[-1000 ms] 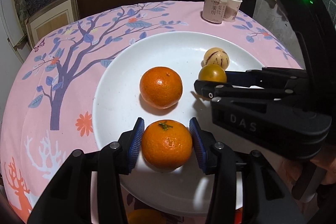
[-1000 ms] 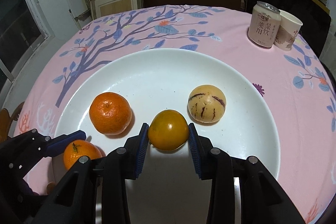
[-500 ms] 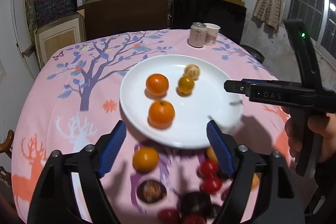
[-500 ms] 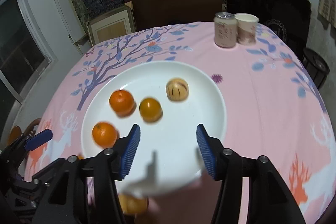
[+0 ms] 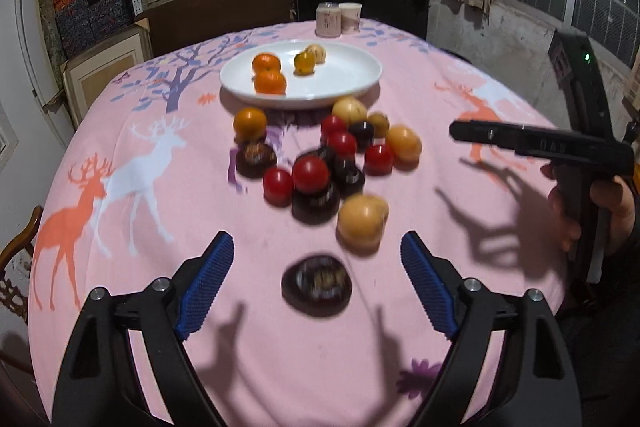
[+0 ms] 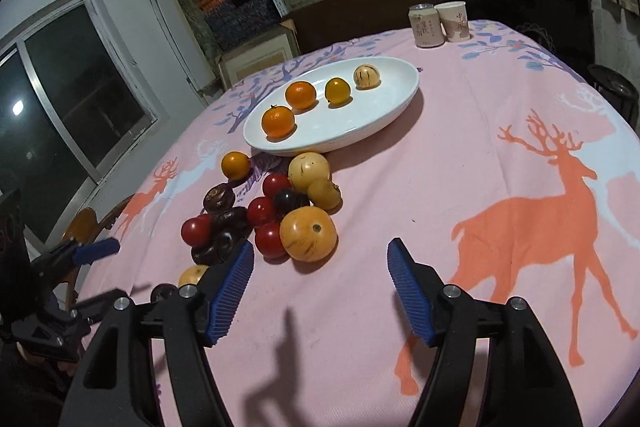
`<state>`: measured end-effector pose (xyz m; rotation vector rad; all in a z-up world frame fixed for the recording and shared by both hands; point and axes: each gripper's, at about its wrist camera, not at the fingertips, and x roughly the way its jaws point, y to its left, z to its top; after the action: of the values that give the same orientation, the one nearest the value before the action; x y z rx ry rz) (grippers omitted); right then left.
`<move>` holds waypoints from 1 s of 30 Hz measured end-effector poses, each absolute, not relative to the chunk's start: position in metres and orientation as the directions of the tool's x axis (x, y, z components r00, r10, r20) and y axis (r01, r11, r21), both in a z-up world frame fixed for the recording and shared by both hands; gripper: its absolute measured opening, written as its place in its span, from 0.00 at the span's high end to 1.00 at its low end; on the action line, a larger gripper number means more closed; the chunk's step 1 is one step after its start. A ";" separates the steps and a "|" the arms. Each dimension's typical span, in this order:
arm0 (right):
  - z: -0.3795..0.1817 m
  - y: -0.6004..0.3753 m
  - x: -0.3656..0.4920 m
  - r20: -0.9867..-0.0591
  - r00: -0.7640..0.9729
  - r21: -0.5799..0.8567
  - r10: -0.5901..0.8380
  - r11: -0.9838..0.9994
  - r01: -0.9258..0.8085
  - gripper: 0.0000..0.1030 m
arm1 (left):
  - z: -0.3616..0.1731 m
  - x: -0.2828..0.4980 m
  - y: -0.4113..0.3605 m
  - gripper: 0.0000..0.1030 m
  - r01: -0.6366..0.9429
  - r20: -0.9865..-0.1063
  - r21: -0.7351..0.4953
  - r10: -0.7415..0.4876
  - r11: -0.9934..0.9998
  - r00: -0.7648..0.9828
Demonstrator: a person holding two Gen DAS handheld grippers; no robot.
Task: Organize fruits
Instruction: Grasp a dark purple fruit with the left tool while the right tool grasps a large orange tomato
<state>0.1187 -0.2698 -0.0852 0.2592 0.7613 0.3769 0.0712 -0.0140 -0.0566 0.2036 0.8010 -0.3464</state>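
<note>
Fingers on both grippers, left (image 5: 316,283) & right (image 6: 320,291), spread wide, holding nothing. Loose fruit pile (image 6: 276,215) sits mid-table, beside plate (image 6: 400,99) (four pieces in it). Next: straddle one fruit squarely, close gently.

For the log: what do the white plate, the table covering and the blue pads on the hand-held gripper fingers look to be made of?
White plate: probably glazed ceramic, though melamine is possible; smooth, with soft sheen along the rim.
Table covering: printed woven cloth, matte, slightly creased, with deer and tree patterns.
Blue pads: likely rubber or soft plastic, matte and finely ribbed, mounted on black hard-plastic fingers.
</note>
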 end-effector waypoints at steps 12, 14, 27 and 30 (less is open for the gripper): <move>-0.098 -0.286 0.120 -0.582 0.658 0.456 0.478 0.862 -0.222 0.32 | -0.099 0.091 -0.020 0.32 0.289 -0.795 0.072 -0.120 0.955 0.594; -0.099 -0.287 0.121 -0.589 0.655 0.456 0.474 0.863 -0.215 0.32 | -0.105 0.094 -0.022 0.43 0.297 -0.804 0.053 -0.136 0.953 0.579; -0.099 -0.284 0.121 -0.598 0.652 0.447 0.467 0.869 -0.213 0.32 | -0.091 0.081 -0.013 0.55 0.290 -0.688 -0.021 -0.225 0.957 0.690; -0.100 -0.278 0.123 -0.630 0.642 0.411 0.437 0.889 -0.202 0.32 | -0.091 0.080 -0.013 0.55 0.292 -0.683 -0.021 -0.228 0.956 0.694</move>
<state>0.1235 -0.2781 -0.1002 0.3177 0.7951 0.3706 0.0799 -0.0128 -0.0910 0.0912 0.7492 -0.2907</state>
